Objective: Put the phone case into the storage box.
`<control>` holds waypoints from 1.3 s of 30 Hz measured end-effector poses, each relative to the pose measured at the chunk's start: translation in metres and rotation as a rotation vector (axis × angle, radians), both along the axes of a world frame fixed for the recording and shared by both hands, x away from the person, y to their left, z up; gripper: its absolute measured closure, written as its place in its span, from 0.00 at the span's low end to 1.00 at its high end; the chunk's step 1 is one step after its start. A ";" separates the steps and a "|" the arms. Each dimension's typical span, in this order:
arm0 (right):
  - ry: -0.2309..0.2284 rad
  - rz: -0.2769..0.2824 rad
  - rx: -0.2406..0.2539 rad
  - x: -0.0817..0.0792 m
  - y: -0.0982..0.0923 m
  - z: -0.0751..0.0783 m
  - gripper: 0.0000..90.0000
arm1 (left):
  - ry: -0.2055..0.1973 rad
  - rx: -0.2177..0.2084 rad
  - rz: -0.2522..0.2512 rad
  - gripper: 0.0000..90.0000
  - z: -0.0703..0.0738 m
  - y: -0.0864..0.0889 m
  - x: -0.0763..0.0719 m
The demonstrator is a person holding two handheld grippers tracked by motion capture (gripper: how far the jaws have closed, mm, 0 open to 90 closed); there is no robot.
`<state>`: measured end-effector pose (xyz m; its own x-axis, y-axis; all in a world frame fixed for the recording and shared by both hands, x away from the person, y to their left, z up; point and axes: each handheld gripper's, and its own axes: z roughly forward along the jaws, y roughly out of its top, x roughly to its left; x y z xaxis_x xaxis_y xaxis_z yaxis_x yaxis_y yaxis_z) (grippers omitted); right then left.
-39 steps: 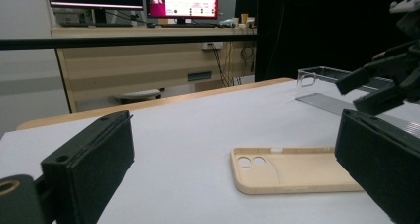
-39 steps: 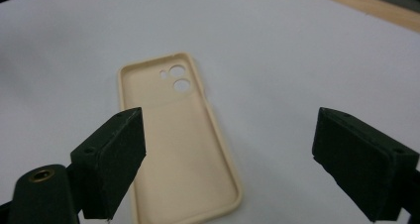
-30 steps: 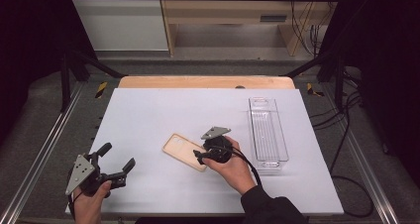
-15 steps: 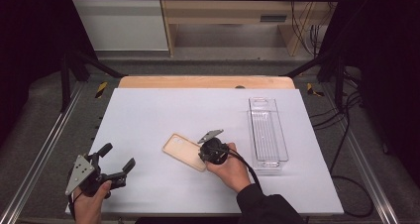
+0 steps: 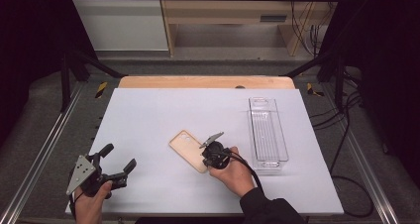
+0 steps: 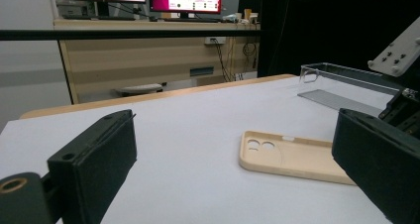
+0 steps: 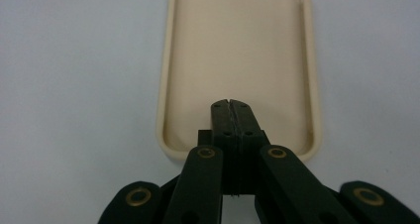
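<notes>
A beige phone case lies hollow side up on the white table, near its middle. My right gripper points down at the case's near end; its jaws have just been closing and now meet. In the right gripper view the fingertips are pressed together above the case's inner floor, just past its end rim, with nothing between them. My left gripper is held at the front left, open and empty. Its view looks across the table at the case.
A clear plastic tray stands lengthwise at the right of the table, also seen in the left gripper view as the tray beyond the case. Dark frame rails run along both table sides. A wooden edge lines the far side.
The right gripper's jaws have closed over the near end of the case, and the hand has shifted slightly toward the front. The left gripper and the case stay where they were.
</notes>
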<state>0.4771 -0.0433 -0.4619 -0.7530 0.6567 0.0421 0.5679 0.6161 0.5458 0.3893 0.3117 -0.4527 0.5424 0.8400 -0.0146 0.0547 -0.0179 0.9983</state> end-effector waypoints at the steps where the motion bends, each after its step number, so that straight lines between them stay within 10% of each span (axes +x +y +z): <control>1: 0.003 -0.002 0.001 -0.002 -0.001 0.000 1.00 | 0.001 -0.002 -0.001 0.03 0.000 0.000 0.000; 17: 0.013 0.007 0.024 -0.042 -0.037 -0.001 1.00 | 0.005 0.015 -0.006 0.04 -0.001 -0.001 -0.001; 39: -0.009 0.023 0.063 -0.047 -0.050 -0.001 1.00 | 0.017 0.025 -0.023 0.04 -0.003 -0.006 0.000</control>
<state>0.4301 -0.0934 -0.4632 -0.7686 0.6352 0.0756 0.5484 0.5935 0.5891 0.3897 0.3055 -0.4555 0.5615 0.8275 -0.0035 0.0709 -0.0439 0.9965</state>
